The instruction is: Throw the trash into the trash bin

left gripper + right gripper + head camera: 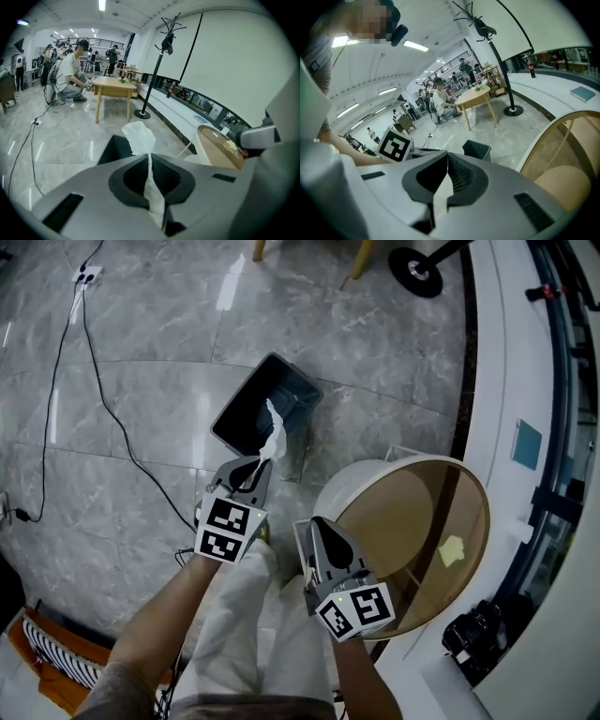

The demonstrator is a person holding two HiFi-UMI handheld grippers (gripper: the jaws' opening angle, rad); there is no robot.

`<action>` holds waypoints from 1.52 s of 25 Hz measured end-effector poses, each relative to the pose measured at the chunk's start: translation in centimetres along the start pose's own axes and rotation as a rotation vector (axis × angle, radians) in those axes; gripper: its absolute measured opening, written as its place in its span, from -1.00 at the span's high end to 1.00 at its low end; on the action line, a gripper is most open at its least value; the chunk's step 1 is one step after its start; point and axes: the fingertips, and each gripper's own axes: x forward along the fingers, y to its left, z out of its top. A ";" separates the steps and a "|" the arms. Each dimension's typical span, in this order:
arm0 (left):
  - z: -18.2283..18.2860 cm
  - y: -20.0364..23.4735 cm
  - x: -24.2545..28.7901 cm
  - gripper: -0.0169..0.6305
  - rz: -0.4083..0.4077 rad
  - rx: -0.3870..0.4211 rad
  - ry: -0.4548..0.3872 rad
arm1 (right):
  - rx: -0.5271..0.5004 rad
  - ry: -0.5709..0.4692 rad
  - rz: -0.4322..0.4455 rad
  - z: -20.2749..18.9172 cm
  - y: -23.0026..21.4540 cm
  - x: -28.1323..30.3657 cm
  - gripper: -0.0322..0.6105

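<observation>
grips a white tissue [274, 439] in the clenched left claw [258, 468], free end up by the near rim of the trash bin [298, 397]. looks feather-light, limp, easily torn; best pinched at the bunched tail. shows the right claw [317, 523] clenched on nothing, right of the bin. stands on glossy grey marble floor [141, 381], with a round table [412, 521] further right of the bin.

Below you, the grey marble floor [141, 399] carries the dark trash bin [267, 404], which stands with its mouth open. Left of the bin, a black cable [103, 409] snakes across the tiles to a white power strip [86, 277]. Just right of the bin stands a round brown-topped table [394, 531] with a yellow scrap [452, 549] on it.
</observation>
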 end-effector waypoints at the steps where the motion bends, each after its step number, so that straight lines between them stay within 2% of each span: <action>1: 0.0 0.5 0.2 0.88 0.009 -0.008 -0.002 | -0.003 0.006 0.000 0.0 -0.1 0.3 0.84; 13: -1.1 5.4 3.9 0.88 0.098 -0.052 -0.001 | -0.008 0.044 -0.013 -1.2 -1.1 1.5 0.84; 25: -1.1 7.4 5.2 0.87 0.150 -0.072 0.013 | 0.000 0.049 -0.023 -1.6 -1.0 2.0 0.84; 27: -1.0 7.4 5.3 0.78 0.149 -0.074 0.011 | 0.001 0.049 -0.029 -1.6 -1.2 1.8 0.84; 29: -0.8 7.3 5.4 0.58 0.152 -0.075 0.007 | 0.004 0.048 -0.035 -1.6 -1.5 1.6 0.84; 38: -1.8 6.0 6.1 0.25 0.098 -0.062 0.042 | 0.018 0.043 -0.050 -2.0 -1.8 1.1 0.84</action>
